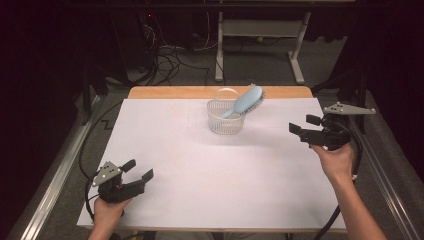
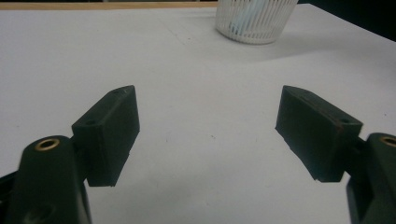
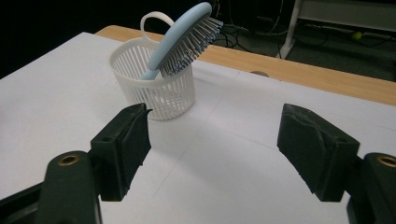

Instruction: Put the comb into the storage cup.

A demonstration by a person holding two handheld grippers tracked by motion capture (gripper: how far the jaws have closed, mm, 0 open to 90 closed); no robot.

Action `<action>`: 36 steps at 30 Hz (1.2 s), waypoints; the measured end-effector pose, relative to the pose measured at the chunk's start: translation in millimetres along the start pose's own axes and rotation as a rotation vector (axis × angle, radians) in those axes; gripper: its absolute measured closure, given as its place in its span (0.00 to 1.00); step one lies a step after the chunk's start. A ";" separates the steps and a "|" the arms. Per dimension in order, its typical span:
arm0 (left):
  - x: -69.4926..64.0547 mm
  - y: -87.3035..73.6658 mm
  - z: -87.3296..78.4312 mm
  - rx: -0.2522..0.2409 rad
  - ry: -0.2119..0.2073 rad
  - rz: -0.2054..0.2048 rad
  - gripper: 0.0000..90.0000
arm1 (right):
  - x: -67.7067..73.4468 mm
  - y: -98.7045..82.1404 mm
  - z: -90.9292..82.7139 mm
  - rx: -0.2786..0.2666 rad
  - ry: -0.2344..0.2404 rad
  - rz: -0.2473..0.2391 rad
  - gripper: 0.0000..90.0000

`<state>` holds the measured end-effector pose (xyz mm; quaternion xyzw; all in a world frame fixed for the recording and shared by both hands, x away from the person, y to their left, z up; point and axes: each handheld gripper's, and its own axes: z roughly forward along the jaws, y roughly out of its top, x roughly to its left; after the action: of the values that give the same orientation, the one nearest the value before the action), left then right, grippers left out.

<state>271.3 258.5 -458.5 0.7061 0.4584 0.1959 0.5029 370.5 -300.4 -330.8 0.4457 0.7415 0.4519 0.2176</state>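
The right gripper [image 1: 301,123], jaws spread and empty, sits at right of the high view, nearer the hairbrush [image 1: 246,101] leaning up-right from the basket [image 1: 226,125] at centre-top.

I see a pale blue hairbrush [image 1: 246,101] in a white slatted basket [image 1: 226,119], white table [image 1: 200,165], black grippers.

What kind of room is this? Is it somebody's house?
Probably a lab or workshop, not a house. A white-topped table stands on a bare floor, loose cables trail behind it, and another metal-legged bench stands behind.
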 end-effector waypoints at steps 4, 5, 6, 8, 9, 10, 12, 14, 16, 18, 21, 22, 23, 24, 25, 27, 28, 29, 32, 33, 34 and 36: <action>0.6 0.0 -0.1 0.000 0.004 -0.003 0.23 | -0.2 -2.5 -4.1 -0.004 0.000 -0.002 0.29; 0.7 0.0 -0.4 -0.002 0.005 -0.004 0.23 | -0.4 -3.1 -5.1 -0.006 0.000 -0.003 0.29; 0.8 0.0 -0.6 -0.002 0.007 -0.003 0.23 | -0.6 -3.7 -6.1 -0.008 0.000 -0.003 0.29; 0.6 0.0 -0.8 -0.004 0.007 -0.004 0.23 | -0.7 -5.0 -8.2 -0.013 0.001 -0.001 0.29; 0.3 0.0 -0.7 -0.004 0.008 -0.003 0.23 | -0.8 -5.8 -9.1 -0.016 0.000 -0.001 0.29; 0.1 0.0 -0.6 -0.004 0.007 -0.003 0.23 | -0.8 -6.5 -10.0 -0.018 0.000 -0.001 0.29; 0.0 0.0 -0.2 -0.003 0.007 -0.001 0.23 | -1.1 -8.1 -11.7 -0.021 0.000 -0.001 0.29; 0.1 0.0 -0.1 -0.002 0.006 -0.002 0.23 | -1.4 -9.5 -13.3 -0.022 0.000 -0.001 0.29; 0.1 0.0 -0.3 -0.002 0.006 -0.003 0.23 | -1.9 -10.9 -14.6 -0.025 0.001 0.001 0.29; -0.2 0.0 -0.5 -0.004 0.007 -0.002 0.23 | -2.0 -12.1 -16.0 -0.031 0.001 0.004 0.28; -0.6 0.0 -0.3 -0.004 0.006 -0.002 0.23 | -1.8 -13.8 -18.7 -0.038 0.001 0.005 0.28; -0.6 0.0 -0.3 -0.003 0.006 -0.002 0.23 | -1.6 -14.6 -19.5 -0.042 0.001 0.005 0.28; -0.5 -0.1 -0.2 -0.004 0.006 -0.003 0.23 | -1.4 -15.4 -20.4 -0.045 0.001 0.004 0.28; -0.5 -0.1 -0.2 -0.003 0.006 -0.003 0.23 | -1.3 -16.2 -21.2 -0.045 0.001 0.003 0.28; -0.6 0.0 -0.2 -0.003 0.006 -0.002 0.23 | -1.4 -17.1 -21.9 -0.047 0.002 0.000 0.28; -0.7 0.0 -0.3 -0.004 0.007 -0.002 0.23 | -1.3 -18.6 -23.4 -0.049 0.002 0.003 0.28; -0.4 0.0 -0.2 -0.004 0.007 -0.003 0.23 | -1.7 -19.3 -24.0 -0.053 0.001 0.001 0.28; -0.3 0.0 -0.1 -0.003 0.007 -0.003 0.23 | -1.8 -19.9 -24.7 -0.053 0.001 0.004 0.27; -0.7 0.1 -0.5 -0.006 0.008 -0.003 0.23 | -2.6 -22.0 -26.6 -0.065 0.000 0.004 0.27; -0.9 0.2 -0.5 -0.006 0.008 -0.003 0.23 | -2.7 -22.8 -27.2 -0.071 0.001 0.005 0.27; -1.0 0.1 -0.6 -0.006 0.008 -0.002 0.23 | -2.8 -23.6 -27.9 -0.073 0.001 0.007 0.27; -0.7 0.1 -0.8 -0.006 0.009 -0.003 0.23 | -2.7 -25.9 -28.8 -0.079 0.001 0.011 0.27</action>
<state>270.4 258.3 -458.0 0.7031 0.4610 0.1996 0.5033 339.0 -321.5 -339.0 0.4404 0.7209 0.4822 0.2321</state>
